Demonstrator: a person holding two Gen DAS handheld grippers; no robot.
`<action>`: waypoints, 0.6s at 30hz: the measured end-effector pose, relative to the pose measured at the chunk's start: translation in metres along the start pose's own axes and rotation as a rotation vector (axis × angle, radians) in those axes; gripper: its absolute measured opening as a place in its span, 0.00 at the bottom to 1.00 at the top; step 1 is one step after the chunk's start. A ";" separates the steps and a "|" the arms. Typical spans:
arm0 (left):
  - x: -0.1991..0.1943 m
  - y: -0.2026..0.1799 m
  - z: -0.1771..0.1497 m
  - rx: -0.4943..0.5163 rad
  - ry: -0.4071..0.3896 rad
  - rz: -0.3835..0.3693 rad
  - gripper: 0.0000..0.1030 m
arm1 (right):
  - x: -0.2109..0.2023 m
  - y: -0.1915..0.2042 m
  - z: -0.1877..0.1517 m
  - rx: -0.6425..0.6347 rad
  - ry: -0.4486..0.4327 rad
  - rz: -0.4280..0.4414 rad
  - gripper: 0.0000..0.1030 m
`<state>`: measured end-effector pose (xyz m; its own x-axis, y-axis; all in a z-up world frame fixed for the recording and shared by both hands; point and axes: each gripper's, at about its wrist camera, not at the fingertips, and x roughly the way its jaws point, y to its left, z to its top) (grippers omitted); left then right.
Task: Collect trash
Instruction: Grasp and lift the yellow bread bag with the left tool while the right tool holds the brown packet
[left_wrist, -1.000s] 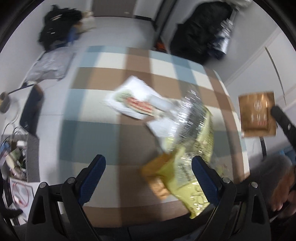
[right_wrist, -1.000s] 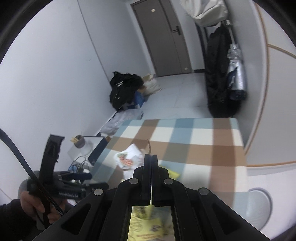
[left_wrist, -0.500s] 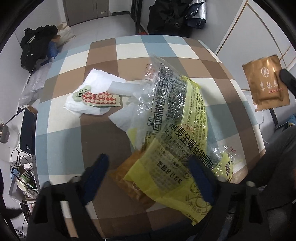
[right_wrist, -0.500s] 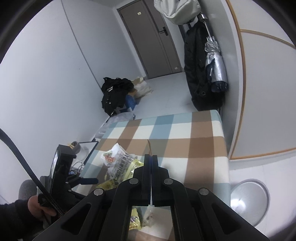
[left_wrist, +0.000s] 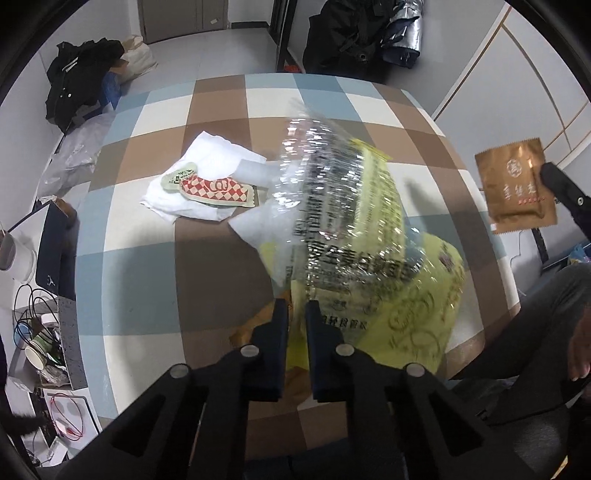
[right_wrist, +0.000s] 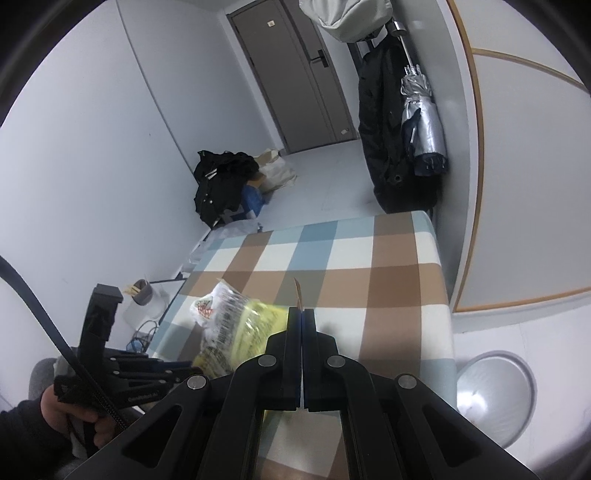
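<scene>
Checked tablecloth (left_wrist: 155, 280) — yellow wrapper (left_wrist: 388, 295), Chinese txt

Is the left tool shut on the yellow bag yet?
Shut: the left tool has its fingers pinched on the yellow bag, crinkled film between them.

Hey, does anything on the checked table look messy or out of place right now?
Yes. Litter is strewn over the checked table: a crumpled white napkin under a red checkered wrapper, and a crinkled yellow and clear plastic bag pinched by the left gripper. The right gripper holds a brown sachet off the table's edge.
</scene>
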<state>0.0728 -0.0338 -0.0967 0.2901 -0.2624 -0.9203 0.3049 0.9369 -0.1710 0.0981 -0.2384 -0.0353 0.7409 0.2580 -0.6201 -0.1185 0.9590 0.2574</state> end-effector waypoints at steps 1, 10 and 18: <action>0.000 0.000 0.000 -0.007 0.000 -0.009 0.04 | 0.000 0.000 0.000 -0.001 0.001 -0.002 0.00; -0.017 -0.008 0.002 0.002 -0.048 -0.069 0.02 | -0.003 0.003 0.000 -0.007 -0.009 -0.015 0.00; -0.033 -0.004 0.006 0.000 -0.059 -0.108 0.01 | 0.001 -0.001 0.004 0.031 -0.009 -0.031 0.00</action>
<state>0.0673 -0.0303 -0.0641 0.3080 -0.3749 -0.8744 0.3376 0.9023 -0.2680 0.1019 -0.2392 -0.0330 0.7499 0.2271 -0.6214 -0.0749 0.9624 0.2613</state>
